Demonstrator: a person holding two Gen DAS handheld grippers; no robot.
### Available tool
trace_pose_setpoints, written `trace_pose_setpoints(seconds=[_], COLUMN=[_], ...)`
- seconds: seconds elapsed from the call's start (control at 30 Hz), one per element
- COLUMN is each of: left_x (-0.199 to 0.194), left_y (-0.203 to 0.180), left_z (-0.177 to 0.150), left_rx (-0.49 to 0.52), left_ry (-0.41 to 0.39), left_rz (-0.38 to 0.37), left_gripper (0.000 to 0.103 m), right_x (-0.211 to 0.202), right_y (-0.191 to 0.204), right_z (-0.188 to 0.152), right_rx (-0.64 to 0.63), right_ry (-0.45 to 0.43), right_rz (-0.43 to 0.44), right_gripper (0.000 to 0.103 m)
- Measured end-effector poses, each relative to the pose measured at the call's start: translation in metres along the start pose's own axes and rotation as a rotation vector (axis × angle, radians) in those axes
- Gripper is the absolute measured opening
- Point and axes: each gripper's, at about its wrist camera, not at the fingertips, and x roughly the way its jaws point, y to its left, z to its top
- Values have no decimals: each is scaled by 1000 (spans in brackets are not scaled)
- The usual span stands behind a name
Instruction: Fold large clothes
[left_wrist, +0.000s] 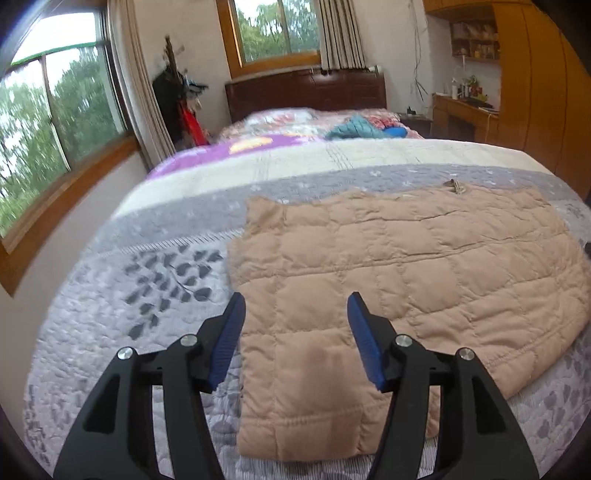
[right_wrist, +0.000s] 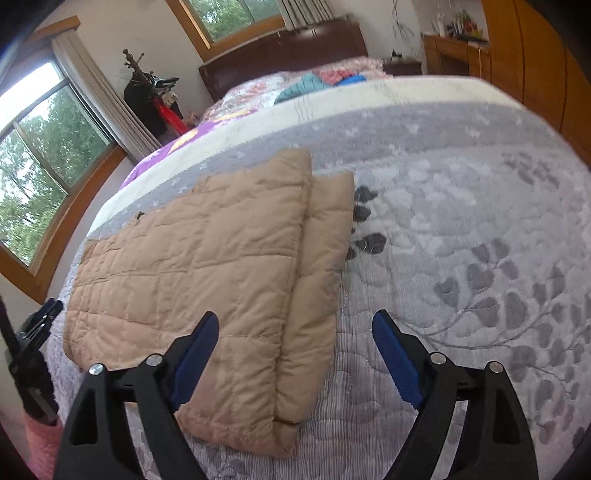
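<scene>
A tan quilted jacket (left_wrist: 399, 273) lies flat on the grey patterned bedspread (left_wrist: 147, 295), folded over on itself. My left gripper (left_wrist: 295, 310) is open and empty, hovering over the jacket's near left edge. In the right wrist view the same jacket (right_wrist: 207, 266) shows a folded sleeve layer along its right side. My right gripper (right_wrist: 295, 332) is open and empty above the jacket's near right corner, its left finger over the fabric and its right finger over the bedspread (right_wrist: 461, 221).
Crumpled teal and blue clothes (left_wrist: 362, 127) lie at the far end of the bed near the dark headboard (left_wrist: 306, 90). Windows (left_wrist: 55, 122) line the left wall. A wooden wardrobe and desk (left_wrist: 517, 92) stand at the right.
</scene>
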Motion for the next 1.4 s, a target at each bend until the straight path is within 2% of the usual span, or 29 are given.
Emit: trace_pose_setpoints(seconds=[0.07, 0.1, 0.27, 0.37, 0.6, 0.73, 0.93, 1.2, 1.3, 1.37, 1.4], left_x=[13, 23, 56, 76, 108, 118, 127, 143, 145, 144, 143], left_y=[11, 23, 75, 98, 109, 99, 92, 69, 58, 53, 52], left_z=[1, 4, 4, 1, -12, -17, -15, -1, 2, 3, 2], left_rx=[-45, -97, -270, -356, -437, -417, -411, -393, -378, -373, -374], left_ry=[43, 83, 175, 234, 291, 301, 310, 324, 327, 330, 329], left_rz=[-65, -132, -268, -388, -534, -567, -622, -663, -658, -648, -637], left_gripper=[59, 59, 60, 63, 68, 74, 75, 75, 73, 69, 63], right_x=[9, 12, 33, 39, 43, 39, 38, 49, 54, 60, 61], right_y=[-5, -6, -17, -22, -34, -44, -58, -44, -40, -38, -35], right_z=[0, 1, 3, 6, 13, 15, 15, 19, 23, 25, 26], right_rx=[28, 34, 78, 96, 127, 170, 224, 203, 205, 210, 204], right_ry=[26, 34, 96, 118, 137, 138, 144, 161, 159, 171, 171], right_rz=[40, 53, 125, 161, 211, 250, 299, 317, 324, 328, 318], right_gripper=[85, 85, 86, 89, 91, 90, 90, 88, 81, 68, 64])
